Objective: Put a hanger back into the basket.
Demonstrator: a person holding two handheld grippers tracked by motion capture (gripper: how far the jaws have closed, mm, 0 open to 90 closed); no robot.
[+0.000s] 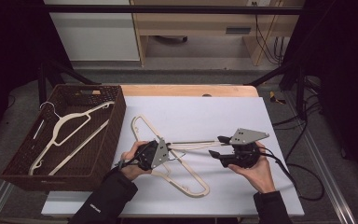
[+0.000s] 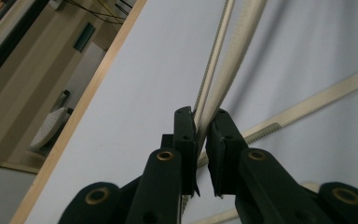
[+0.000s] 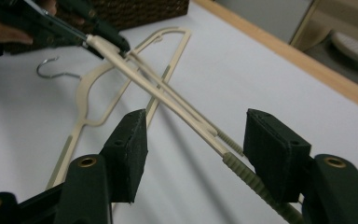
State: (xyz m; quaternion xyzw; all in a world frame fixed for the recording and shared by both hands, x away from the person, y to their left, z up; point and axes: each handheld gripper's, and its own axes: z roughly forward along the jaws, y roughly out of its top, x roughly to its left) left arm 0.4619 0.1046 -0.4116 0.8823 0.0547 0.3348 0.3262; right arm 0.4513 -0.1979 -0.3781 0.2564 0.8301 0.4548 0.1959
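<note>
A cream plastic hanger (image 1: pixel 193 145) hangs tilted over the white tabletop (image 1: pixel 214 107), stretched between both hands. My left gripper (image 1: pixel 168 148) is shut on its two thin bars (image 2: pixel 228 60) near one end; the pads pinch them in the left gripper view (image 2: pixel 201 119). My right gripper (image 1: pixel 217 146) stands open around the other, ribbed end (image 3: pixel 242 175), its pads (image 3: pixel 130 140) apart from the bar. The right gripper view shows the left gripper (image 3: pixel 107 39) clamping the hanger's far end. A second cream hanger (image 1: pixel 186 179) lies flat on the table beneath, its metal hook (image 3: pixel 56 67) towards the person.
A dark wicker basket (image 1: pixel 116 116) stands at the table's left edge and holds another cream hanger (image 1: pixel 70 126). A wooden strip (image 1: pixel 191 89) borders the table's far side. Cables trail off the table's right edge (image 1: pixel 303 177).
</note>
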